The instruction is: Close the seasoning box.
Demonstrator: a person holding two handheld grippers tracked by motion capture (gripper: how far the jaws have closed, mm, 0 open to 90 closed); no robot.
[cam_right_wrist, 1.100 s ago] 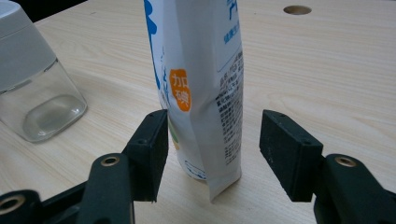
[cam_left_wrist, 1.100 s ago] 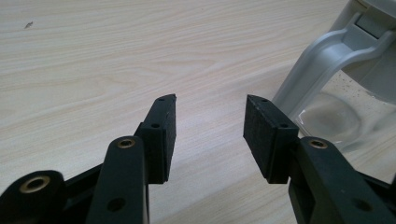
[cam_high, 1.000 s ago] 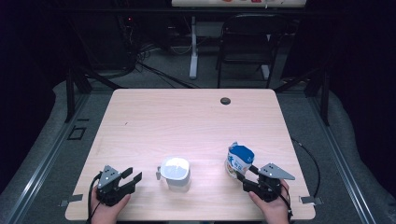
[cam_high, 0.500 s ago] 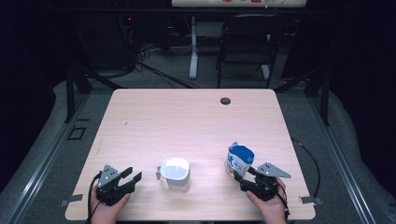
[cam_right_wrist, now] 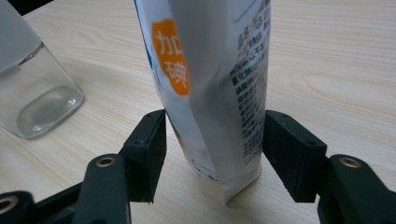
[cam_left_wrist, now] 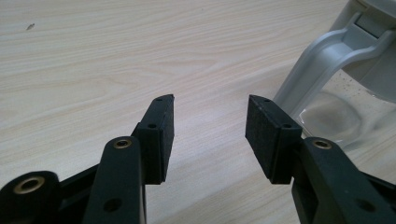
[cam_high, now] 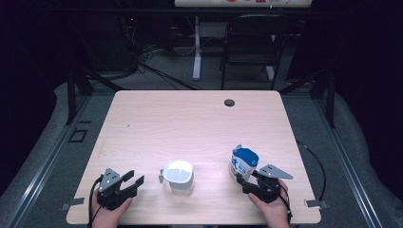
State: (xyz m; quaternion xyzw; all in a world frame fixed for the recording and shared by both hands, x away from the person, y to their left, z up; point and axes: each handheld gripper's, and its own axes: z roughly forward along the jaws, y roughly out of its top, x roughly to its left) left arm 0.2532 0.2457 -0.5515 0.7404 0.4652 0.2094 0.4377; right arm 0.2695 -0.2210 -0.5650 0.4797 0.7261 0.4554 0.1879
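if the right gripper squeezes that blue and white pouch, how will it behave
The pouch looks soft: its side is already creased, so it will likely dent between the right gripper's jaws. Standing tall on a narrow base, it may tip if nudged. Its glossy film could slip.

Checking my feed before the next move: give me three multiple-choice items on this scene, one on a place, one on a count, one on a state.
1. The salt bag stands:
A. near the right gripper
B. at the table's far edge
C. left of the jug

2. Containers on the table:
A. one
B. two
C. four

3. The left gripper is:
A. clamped on the jug's handle
B. open, nothing between its pads
C. holding the bag

Key:
1 A, the bag sits between that gripper's jaws.
2 B, jug and bag.
3 B, bare wood shows between the pads.
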